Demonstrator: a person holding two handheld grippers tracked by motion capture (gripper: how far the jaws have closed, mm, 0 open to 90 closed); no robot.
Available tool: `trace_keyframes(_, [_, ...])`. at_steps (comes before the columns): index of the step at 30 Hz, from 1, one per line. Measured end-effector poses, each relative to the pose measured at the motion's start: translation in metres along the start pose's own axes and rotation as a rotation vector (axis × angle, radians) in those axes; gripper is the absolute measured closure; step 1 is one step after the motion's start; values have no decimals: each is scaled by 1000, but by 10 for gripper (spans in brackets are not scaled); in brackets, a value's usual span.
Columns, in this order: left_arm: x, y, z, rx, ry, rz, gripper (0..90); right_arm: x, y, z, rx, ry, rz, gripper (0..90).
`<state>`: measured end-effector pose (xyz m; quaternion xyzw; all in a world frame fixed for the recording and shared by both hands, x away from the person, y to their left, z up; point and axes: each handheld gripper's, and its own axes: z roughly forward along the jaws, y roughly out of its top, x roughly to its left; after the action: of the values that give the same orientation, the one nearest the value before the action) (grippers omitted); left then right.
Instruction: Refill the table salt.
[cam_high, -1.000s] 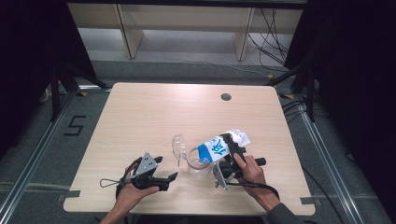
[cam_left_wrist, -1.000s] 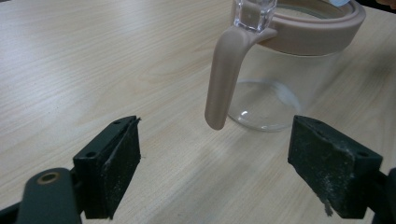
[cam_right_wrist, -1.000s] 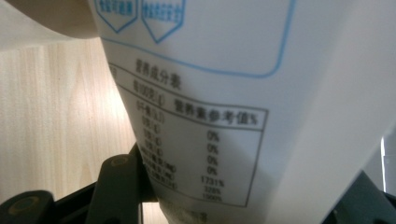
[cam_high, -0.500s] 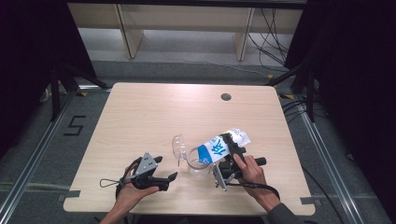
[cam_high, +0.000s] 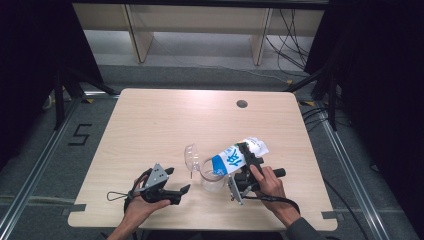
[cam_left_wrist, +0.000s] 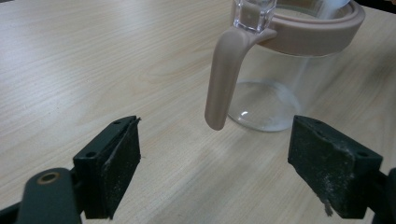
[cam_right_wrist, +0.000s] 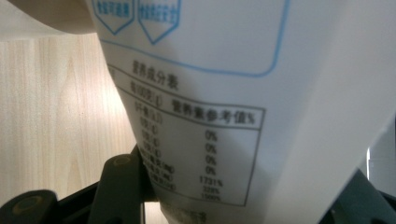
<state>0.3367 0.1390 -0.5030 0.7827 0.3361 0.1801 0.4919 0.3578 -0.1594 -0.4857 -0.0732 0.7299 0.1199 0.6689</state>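
A clear jug (cam_high: 212, 178) with a dusty-pink rim and handle (cam_left_wrist: 225, 77) stands on the table near its front edge. Its hinged clear lid (cam_high: 191, 155) is tipped back to the left. My right gripper (cam_high: 248, 159) is shut on a white-and-blue bag (cam_high: 234, 157), held tilted with its mouth over the jug; the bag's printed label (cam_right_wrist: 205, 140) sits between the jaws. My left gripper (cam_high: 181, 191) is open, low over the table just left of the jug, and the handle hangs ahead between its pads (cam_left_wrist: 122, 163).
The light wooden table (cam_high: 165, 125) has a round cable hole (cam_high: 242, 104) at the back right. Behind the table are pale shelving legs and cables on a grey floor. Metal rails run along both sides.
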Motion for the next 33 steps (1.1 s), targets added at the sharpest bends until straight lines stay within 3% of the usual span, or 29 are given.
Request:
trace_keyframes(3, [0, 0, 0, 1, 0, 0, 165, 0, 0, 0, 7, 8, 6, 486])
trace_keyframes(4, [0, 0, 0, 1, -1, 0, 165, 2, 0, -1, 16, 12, 30, 486])
trace_keyframes(6, [0, 0, 0, 1, 0, 0, 165, -1, 0, 0, 3, -1, -2, 486])
trace_keyframes(8, [0, 0, 0, 0, 0, 0, 165, 1, 0, -1, 15, 9, 27, 486])
trace_keyframes(9, [0, 0, 0, 1, 0, 1, 165, 1, 0, -1, 17, 5, 22, 487])
trace_keyframes(11, [0, 0, 0, 1, 0, 0, 165, -3, 1, -2, 16, -5, -42, 487])
trace_keyframes(12, [0, 0, 0, 1, 0, 0, 165, -1, 1, -1, 2, -6, -9, 487])
trace_keyframes(33, [0, 0, 1, 1, -5, -5, 165, -1, 1, -2, 9, -9, -16, 491])
